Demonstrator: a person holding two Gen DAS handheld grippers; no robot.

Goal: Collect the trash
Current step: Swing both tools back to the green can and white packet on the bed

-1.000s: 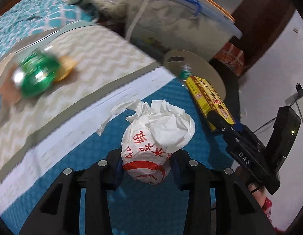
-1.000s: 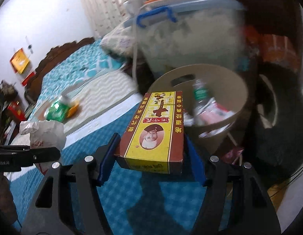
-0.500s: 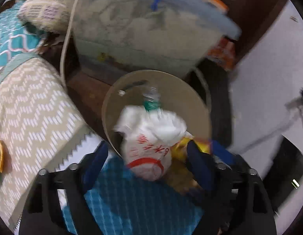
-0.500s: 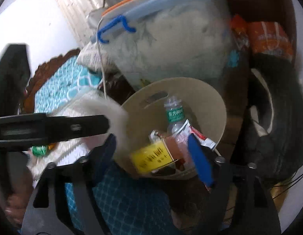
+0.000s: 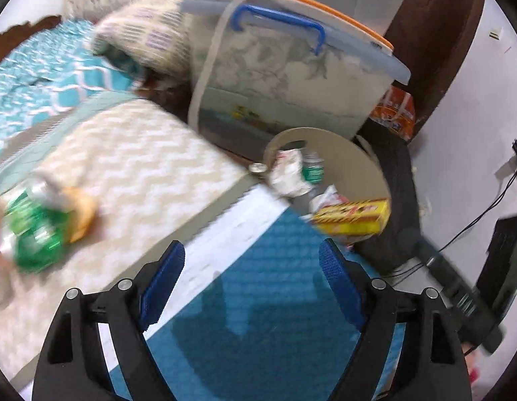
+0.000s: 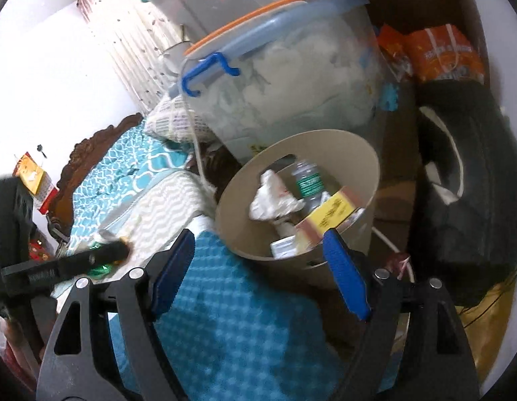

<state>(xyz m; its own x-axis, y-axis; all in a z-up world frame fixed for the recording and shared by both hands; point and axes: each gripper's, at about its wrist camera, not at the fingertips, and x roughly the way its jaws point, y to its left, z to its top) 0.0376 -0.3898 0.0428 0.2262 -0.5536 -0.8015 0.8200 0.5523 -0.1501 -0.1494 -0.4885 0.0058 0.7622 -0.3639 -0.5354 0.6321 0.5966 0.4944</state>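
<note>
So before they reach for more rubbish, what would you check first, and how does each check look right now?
1. Left gripper empty, jaws apart: ok.
2. Right gripper empty, jaws apart: ok.
3. Yellow box in the bin: ok.
4. White bag in the bin: ok.
5. Green can off the bed: not ok, it lies there.
6. Can alone: not ok, something orange lies against it.

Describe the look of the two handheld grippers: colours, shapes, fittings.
Both match. The left gripper and right gripper each have two angular black plastic fingers with cut-out slots, round silver bolt heads along the top, and ribbed blue pads on the inner faces. From the right wrist view, the left gripper's black body shows small white lettering, too blurred to read.
</note>
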